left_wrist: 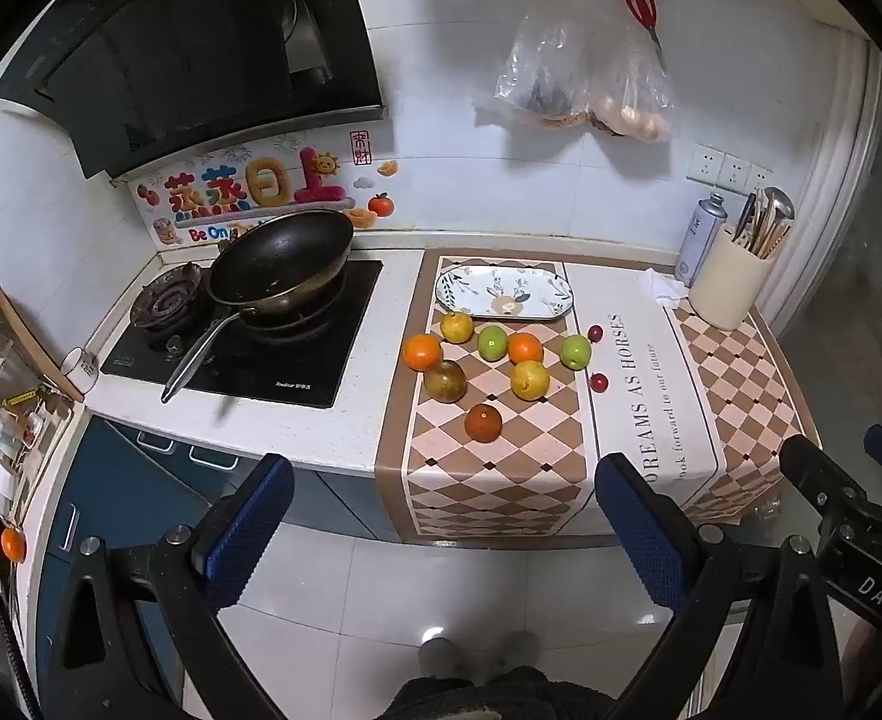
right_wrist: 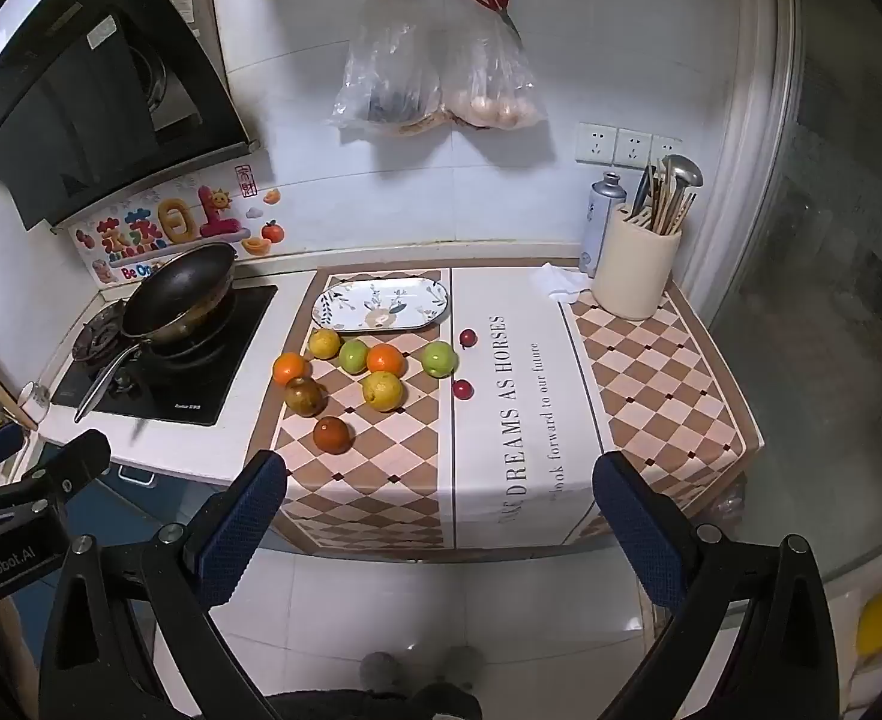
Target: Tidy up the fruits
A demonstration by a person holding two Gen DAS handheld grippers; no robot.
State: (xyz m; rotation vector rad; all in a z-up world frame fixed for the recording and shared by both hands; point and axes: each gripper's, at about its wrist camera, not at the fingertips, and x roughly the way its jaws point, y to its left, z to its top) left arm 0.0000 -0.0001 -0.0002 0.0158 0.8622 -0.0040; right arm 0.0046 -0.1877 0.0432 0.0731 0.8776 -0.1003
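A kitchen table (left_wrist: 345,438) beside a stove carries a checkered mat (left_wrist: 501,480). Fruits (left_wrist: 489,369) lie loose on it, just in front of an empty patterned plate (left_wrist: 504,294). The left gripper (left_wrist: 444,531) and right gripper (right_wrist: 441,525) hover short of the table, jaws spread, holding nothing.

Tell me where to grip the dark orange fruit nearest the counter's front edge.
Grip the dark orange fruit across its widest middle, coming from above and the front. It is round, sits alone on the checkered mat, and its sides are clear of the other fruits.
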